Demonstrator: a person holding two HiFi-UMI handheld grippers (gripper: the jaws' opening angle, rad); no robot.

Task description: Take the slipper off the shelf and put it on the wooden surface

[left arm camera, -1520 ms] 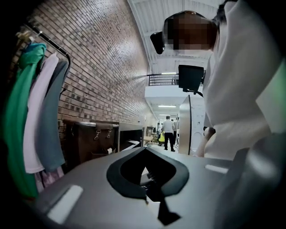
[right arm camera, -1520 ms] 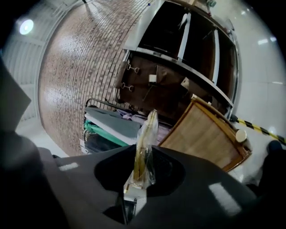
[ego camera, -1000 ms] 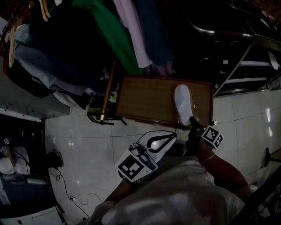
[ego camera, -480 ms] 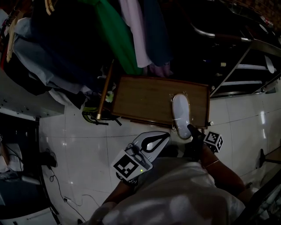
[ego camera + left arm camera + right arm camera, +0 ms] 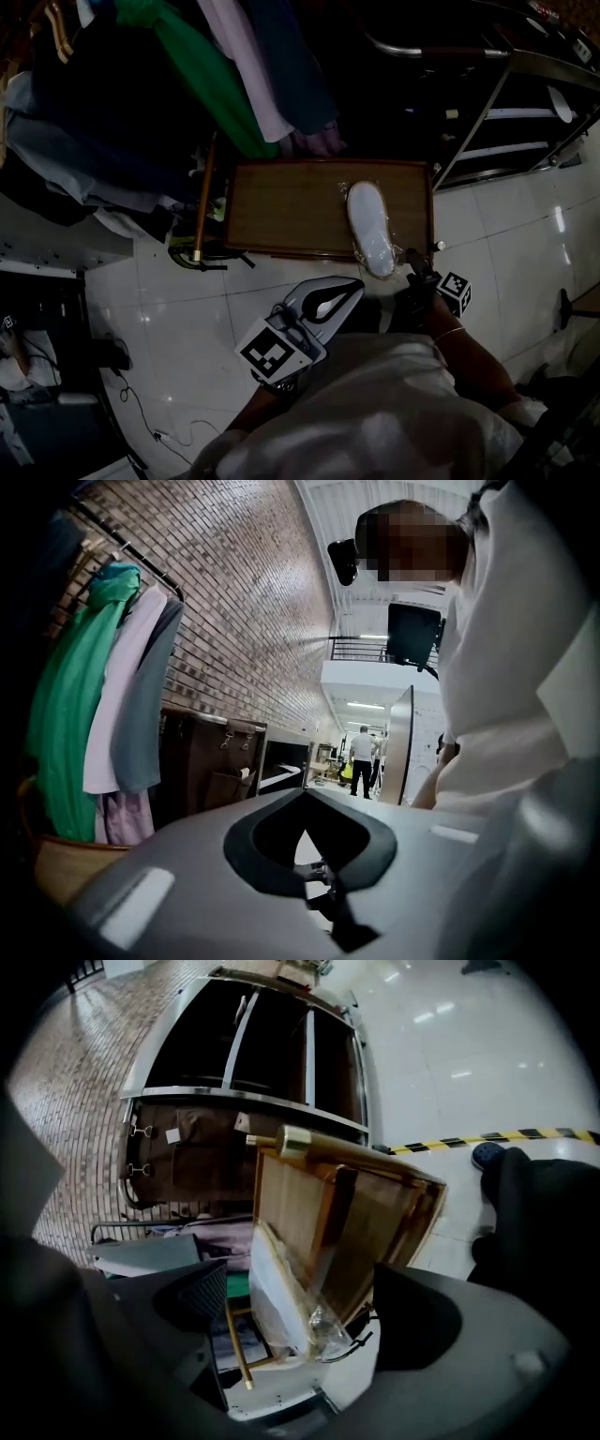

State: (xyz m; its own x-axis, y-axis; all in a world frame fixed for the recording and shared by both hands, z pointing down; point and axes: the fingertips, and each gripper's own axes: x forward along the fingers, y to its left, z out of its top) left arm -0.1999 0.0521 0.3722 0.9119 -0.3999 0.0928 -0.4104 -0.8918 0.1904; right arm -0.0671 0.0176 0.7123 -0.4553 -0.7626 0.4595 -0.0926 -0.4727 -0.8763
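A white slipper (image 5: 370, 228) wrapped in clear plastic lies on the wooden surface (image 5: 281, 206), toward its right end, heel at the near edge. My right gripper (image 5: 413, 260) sits just off that heel. In the right gripper view the slipper (image 5: 281, 1297) shows between the jaws of the right gripper (image 5: 305, 1309), which are opening and stand apart from it on both sides. My left gripper (image 5: 354, 284) hangs over the white floor in front of the wood, shut and holding nothing. Its closed tips (image 5: 305, 794) point at the brick wall.
Hanging clothes (image 5: 216, 84) crowd the far left above the wood. A metal shelf rack (image 5: 506, 112) stands at the right. A wooden pole (image 5: 202, 202) leans at the board's left end. Cables (image 5: 122, 375) trail over the white tiles at lower left.
The slipper stays at the right end of the wood. My right gripper has eased off its heel. The left gripper has kept its place.
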